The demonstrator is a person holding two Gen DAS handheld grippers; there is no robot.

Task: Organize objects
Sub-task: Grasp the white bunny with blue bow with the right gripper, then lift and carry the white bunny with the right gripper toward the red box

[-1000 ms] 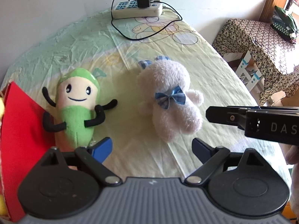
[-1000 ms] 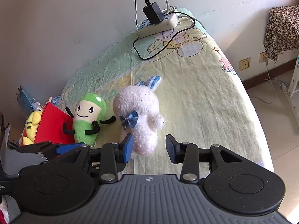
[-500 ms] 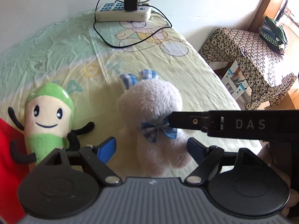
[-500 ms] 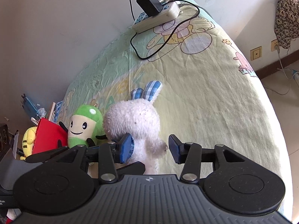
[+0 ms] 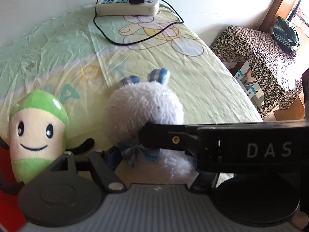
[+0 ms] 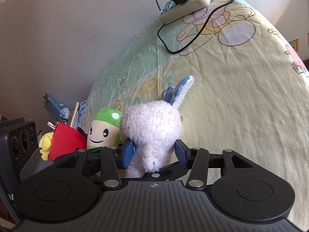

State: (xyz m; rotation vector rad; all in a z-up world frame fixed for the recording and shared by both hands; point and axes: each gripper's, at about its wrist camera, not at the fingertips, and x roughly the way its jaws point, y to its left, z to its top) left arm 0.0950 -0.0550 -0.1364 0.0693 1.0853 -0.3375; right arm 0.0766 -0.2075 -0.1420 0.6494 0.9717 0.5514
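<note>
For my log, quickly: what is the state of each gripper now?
Left gripper: fingers just closing around the white rabbit toy; grip cannot be told.
Right gripper: fingers just closed further, holding the toy.

Both wrist views look down closely at the white plush rabbit (image 5: 144,108).

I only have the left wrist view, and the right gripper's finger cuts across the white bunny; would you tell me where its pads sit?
Observer: The right gripper has the white bunny between its blue pads, just below the head; its jaws have just been closing, and whether they squeeze I cannot tell.
Operator: Thank you. Is anything behind the red box?
Observer: Yes, a yellow plush sits against its side away from the green plush.
Operator: And beyond that?
Observer: What look like books stand on edge by the wall.
</note>
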